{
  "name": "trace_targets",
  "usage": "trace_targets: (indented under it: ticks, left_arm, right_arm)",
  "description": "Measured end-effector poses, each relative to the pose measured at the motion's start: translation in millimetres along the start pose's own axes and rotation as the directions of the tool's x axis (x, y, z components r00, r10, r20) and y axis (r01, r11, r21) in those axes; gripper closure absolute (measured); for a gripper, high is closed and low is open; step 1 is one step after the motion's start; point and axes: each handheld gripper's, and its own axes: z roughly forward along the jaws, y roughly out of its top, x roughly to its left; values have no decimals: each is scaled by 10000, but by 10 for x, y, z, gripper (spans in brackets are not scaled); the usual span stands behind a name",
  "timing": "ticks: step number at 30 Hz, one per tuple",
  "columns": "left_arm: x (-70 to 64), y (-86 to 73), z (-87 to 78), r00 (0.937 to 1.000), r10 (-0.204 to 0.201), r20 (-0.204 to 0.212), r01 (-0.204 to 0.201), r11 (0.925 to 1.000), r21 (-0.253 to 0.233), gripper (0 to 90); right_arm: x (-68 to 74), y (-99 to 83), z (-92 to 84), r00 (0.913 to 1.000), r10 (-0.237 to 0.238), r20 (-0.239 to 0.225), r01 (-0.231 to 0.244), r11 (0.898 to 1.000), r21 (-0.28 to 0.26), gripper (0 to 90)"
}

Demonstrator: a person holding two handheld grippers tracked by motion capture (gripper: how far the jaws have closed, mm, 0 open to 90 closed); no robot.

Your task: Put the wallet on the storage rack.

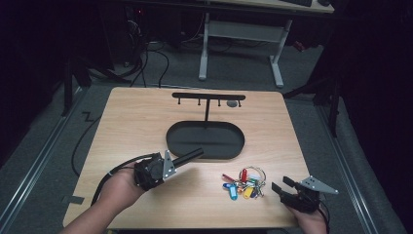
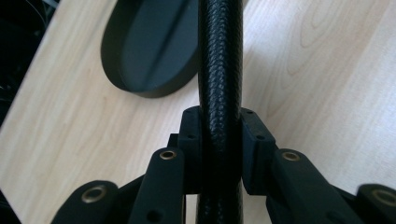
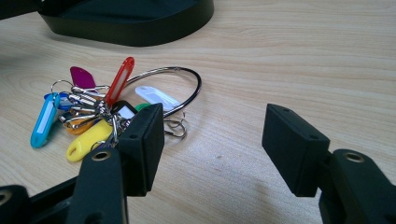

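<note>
The left tongs [image 1: 171, 165] are clamped on 1 black textured rod [image 2: 219, 93], which is held above the tabletop [image 1: 141, 122] and points toward the black oval tray [image 1: 205, 141]. The right tongs [image 3: 212, 140] stand wide apart with nothing between them, just beside 1 bunch of coloured key tags [image 3: 88, 116] on a metal ring [image 3: 187, 86]. Behind the tray stands 1 T-shaped hook stand [image 1: 208, 96].

Two hands, two claws, low over the surface

The left claw [image 1: 181, 159] points up and right, its jaws clamped on a black rod [image 2: 219, 93]. The right claw [image 1: 281, 187] points left, jaws wide apart with nothing between them, hand at the near edge.
</note>
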Motion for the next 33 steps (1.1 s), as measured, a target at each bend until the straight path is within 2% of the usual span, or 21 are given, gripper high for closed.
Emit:
trace_targets:
  ticks: [2, 5, 9, 15, 21, 25, 31, 32, 33]
  left_arm:
    - [23, 31, 4, 10000, 48, -60, -48, 10000, -50, 738]
    - [45, 87, 12, 9987, 379, -354, -386, 9991, -184, 739]
    - [57, 158, 38, 9918, 940, -862, -974, 9946, -356, 738]
    - [83, 266, 126, 9850, 1289, -1147, -1345, 9900, -424, 738]
    - [117, 408, 224, 9705, 1753, -1653, -1844, 9820, -414, 737]
    - [145, 506, 308, 9670, 1918, -1679, -2015, 9786, -426, 737]
    - [165, 624, 421, 9558, 2359, -1756, -2445, 9692, -287, 738]
    - [163, 639, 446, 9597, 2224, -1716, -2319, 9720, -375, 738]
    - [159, 651, 462, 9584, 2261, -1743, -2358, 9711, -373, 738]
  right_arm:
    - [-1, -2, -7, 10000, 7, 24, -7, 10000, -14, 393]
    - [-9, -11, -23, 10000, -2, 53, 3, 10000, -28, 393]
    - [-9, -20, -36, 9999, 74, 98, -74, 10000, -5, 393]
    - [-19, -30, -53, 9999, 83, 150, -82, 10000, -19, 394]
    - [-37, -44, -76, 9997, 130, 184, -129, 9999, -55, 394]
    - [-37, -43, -81, 9997, 114, 214, -113, 9999, -59, 394]
    - [-40, -55, -85, 9997, 87, 241, -87, 10000, -25, 394]
    - [-40, -57, -89, 9996, 104, 253, -104, 9999, -14, 394]
    - [-40, -60, -94, 9996, 134, 259, -134, 9999, -12, 394]
